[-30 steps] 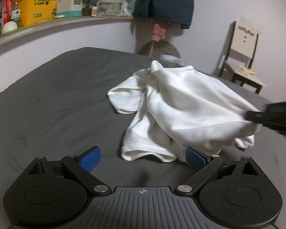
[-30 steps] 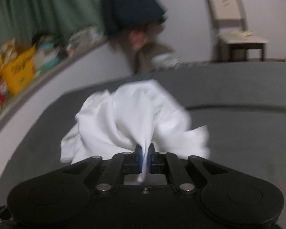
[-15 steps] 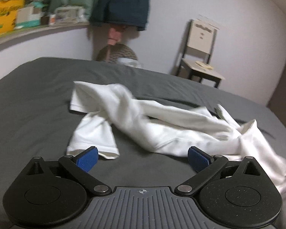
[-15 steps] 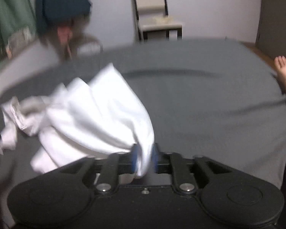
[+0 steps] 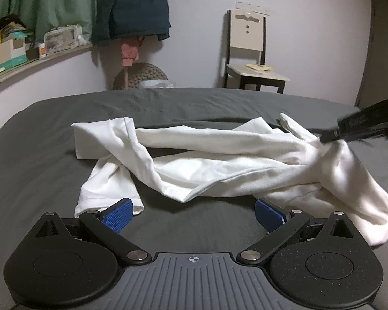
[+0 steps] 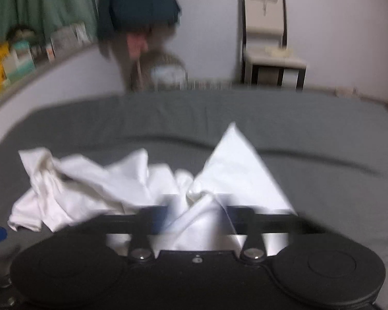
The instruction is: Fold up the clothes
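The white shirt now lies strung out in a long rumpled band across the middle of the grey bed, where a second ago it was a bunched heap hoisted up by one corner. Its left end, a folded sleeve, sits toward the left edge of the bed; its right end rises a little to where the right gripper meets it.

The left gripper hovers low at the near edge of the bed, spread wide and holding nothing, just as it was before. One blue pad is just beside the near hem of the shirt, the other close to the cloth on the right.

The right gripper's view is badly smeared by motion. Its fingers look to have parted since half a second ago, when they were pinched tight on a fold; cloth still sits between them, piled up in a white peak, but I cannot tell for sure whether it has let go.

A chair stands against the far wall beyond the bed.
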The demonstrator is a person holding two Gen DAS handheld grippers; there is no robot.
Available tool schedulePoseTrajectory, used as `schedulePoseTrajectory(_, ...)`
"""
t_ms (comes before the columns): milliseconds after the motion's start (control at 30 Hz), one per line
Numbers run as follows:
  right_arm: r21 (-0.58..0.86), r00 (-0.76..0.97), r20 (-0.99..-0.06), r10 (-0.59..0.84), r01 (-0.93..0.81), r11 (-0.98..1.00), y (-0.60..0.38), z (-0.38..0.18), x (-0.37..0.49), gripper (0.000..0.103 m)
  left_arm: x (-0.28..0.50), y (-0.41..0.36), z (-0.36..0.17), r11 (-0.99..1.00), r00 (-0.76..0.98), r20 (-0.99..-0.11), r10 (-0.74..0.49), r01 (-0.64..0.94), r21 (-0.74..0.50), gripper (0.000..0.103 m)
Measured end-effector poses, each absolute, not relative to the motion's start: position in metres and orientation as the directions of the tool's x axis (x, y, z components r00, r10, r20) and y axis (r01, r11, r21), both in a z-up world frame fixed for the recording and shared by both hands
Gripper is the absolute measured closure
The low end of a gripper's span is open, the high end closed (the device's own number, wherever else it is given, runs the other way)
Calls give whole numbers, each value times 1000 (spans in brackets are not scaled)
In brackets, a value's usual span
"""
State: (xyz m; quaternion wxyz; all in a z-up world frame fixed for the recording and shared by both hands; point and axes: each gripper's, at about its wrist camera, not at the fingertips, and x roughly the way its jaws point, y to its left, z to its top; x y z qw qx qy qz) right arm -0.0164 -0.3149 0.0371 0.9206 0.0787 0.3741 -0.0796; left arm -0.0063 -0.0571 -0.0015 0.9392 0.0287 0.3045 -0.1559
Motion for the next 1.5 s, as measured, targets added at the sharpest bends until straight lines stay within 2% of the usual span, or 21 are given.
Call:
schedulePoseTrajectory(100, 129, 705, -703, -93, 256, 958, -327, 36, -31, 97, -4, -52, -1, 944, 761, -572, -306, 319, -81, 2)
schedulePoseTrajectory(300, 142, 721, -642, -261, 447, 883, -388, 68, -146, 98, -17, -53, 8, 913, 762, -518, -390, 394, -107, 2)
schedulePoseTrajectory(433, 91, 609, -735, -299, 524, 847, -412, 56, -208, 98, -29, -61, 16, 887, 757, -486, -436, 454, -89, 2)
schedulePoseTrajectory(533, 98, 522, -831, -193, 479, 872, -412, 33, -219, 96, -36, -69, 19, 873, 740, -500, -450, 482, -71, 2)
schedulePoseTrajectory(567, 109, 533, -826, -184, 471, 875, -408, 32, -223, 94, -38, -72, 19, 870, 732, -511, -451, 489, -67, 2)
schedulePoseTrajectory(600, 108, 561, -806, -191, 455, 884, -404, 35, -224, 90, -39, -76, 19, 867, 721, -527, -450, 494, -64, 2)
schedulePoseTrajectory(633, 101, 598, -776, -199, 430, 897, -398, 41, -222, 71, -40, -80, 19, 864, 712, -539, -451, 499, -64, 2)
schedulePoseTrajectory(667, 93, 647, -734, -205, 396, 913, -390, 48, -214, 45, -42, -84, 19, 862, 704, -546, -453, 502, -68, 2)
schedulePoseTrajectory(700, 84, 694, -689, -208, 362, 928, -382, 55, -207, 37, -44, -87, 19, 860, 699, -551, -456, 505, -73, 2)
schedulePoseTrajectory(733, 72, 738, -641, -209, 328, 942, -373, 62, -199, 34, -46, -91, 18, 858, 695, -551, -462, 508, -77, 2)
schedulePoseTrajectory(800, 68, 795, -595, -123, 202, 977, -358, 70, -161, 34, -51, -101, 16, 845, 689, -544, -479, 529, -74, 2)
schedulePoseTrajectory(933, 69, 773, -633, 40, 4, 998, -321, 50, -54, 37, -56, -121, 6, 815, 679, -556, -479, 580, 7, 2)
schedulePoseTrajectory(1000, 63, 720, -691, 70, -37, 997, -306, 34, -14, 49, -54, -125, 0, 808, 678, -570, -465, 588, 41, 2)
schedulePoseTrajectory(1033, 49, 691, -719, 72, -53, 997, -300, 26, -6, 79, -52, -125, -1, 808, 677, -575, -460, 587, 44, 2)
schedulePoseTrajectory(1067, 74, 698, -713, 65, -17, 997, -307, 31, -3, 94, -50, -122, -2, 813, 674, -579, -460, 582, 32, 2)
schedulePoseTrajectory(1133, 126, 711, -702, 49, 57, 990, -323, 40, 3, 94, -43, -113, 0, 832, 681, -574, -455, 555, -1, 2)
schedulePoseTrajectory(1233, 330, 842, -539, -26, 239, 913, -376, 86, -35, 95, -34, -98, 4, 855, 696, -555, -456, 515, -58, 2)
schedulePoseTrajectory(1300, 367, 879, -455, -146, 334, 868, -407, 110, -80, 95, -30, -88, 7, 867, 704, -540, -461, 487, -104, 2)
schedulePoseTrajectory(1400, 298, 804, -464, -371, 536, 790, -449, 111, -142, 96, -28, -79, 9, 866, 696, -531, -483, 470, -171, 2)
schedulePoseTrajectory(1433, 261, 750, -498, -435, 608, 750, -464, 102, -154, 95, -30, -80, 10, 862, 692, -531, -489, 474, -178, 2)
schedulePoseTrajectory(1500, 226, 654, -640, -403, 662, 714, -492, 73, -161, 95, -34, -82, 10, 856, 684, -531, -500, 483, -184, 2)
